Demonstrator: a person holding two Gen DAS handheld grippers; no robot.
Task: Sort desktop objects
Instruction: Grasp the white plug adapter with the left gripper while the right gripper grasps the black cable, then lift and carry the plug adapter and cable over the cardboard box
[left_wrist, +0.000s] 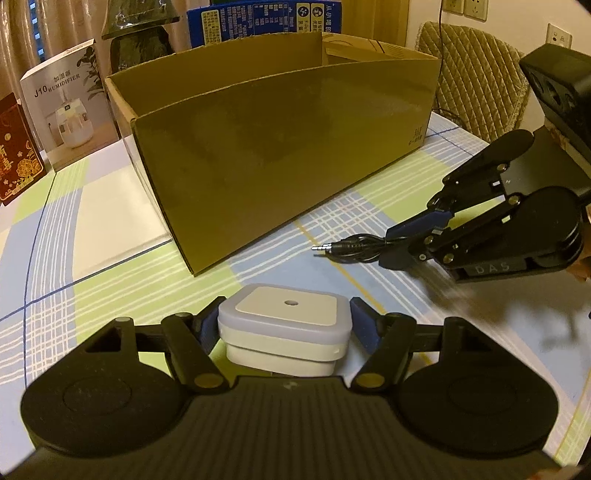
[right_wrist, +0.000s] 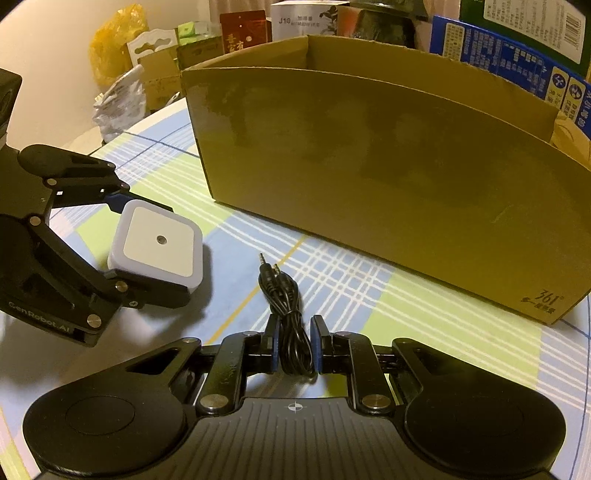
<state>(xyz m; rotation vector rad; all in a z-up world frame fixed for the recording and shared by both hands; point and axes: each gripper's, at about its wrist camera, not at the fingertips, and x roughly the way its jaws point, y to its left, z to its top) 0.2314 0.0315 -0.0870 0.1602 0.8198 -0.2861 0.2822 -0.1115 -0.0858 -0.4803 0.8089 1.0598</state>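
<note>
Your left tongs (left_wrist: 284, 325) are clamped on the white square night light (left_wrist: 284, 321): both blue pads press its sides, seen from the left wrist. The light has a grey-lilac rim, a white face and a small round sensor at the centre. In the right wrist view the same left tongs (right_wrist: 147, 247) come in from the left edge, with the night light (right_wrist: 157, 245) tilted face-up between the fingers; whether its base touches the cloth you cannot tell.

Your right tongs (right_wrist: 295, 345) are nearly together, closed on the bundled black audio cable (right_wrist: 290, 321). The blue pads (right_wrist: 316, 343) pinch the coil on both sides. The cable's two jack plugs point away from you, toward the cardboard box (right_wrist: 388, 177), and lie over the checked cloth. From the left wrist, the right tongs (left_wrist: 397, 249) enter from the right with the audio cable (left_wrist: 351, 251) sticking out leftward, plug first.

The cardboard box (left_wrist: 280, 147) stands open-topped on the worktop (left_wrist: 110, 266), just behind both held items. Its inside is hidden from both cameras.

Behind the box, at the left in the left wrist view: a white humidifier carton (left_wrist: 66, 107) and a red printed box (left_wrist: 18, 147). A blue carton (left_wrist: 266, 18) rises behind the far wall. A quilted chair back (left_wrist: 476, 74) stands at the right.
</note>
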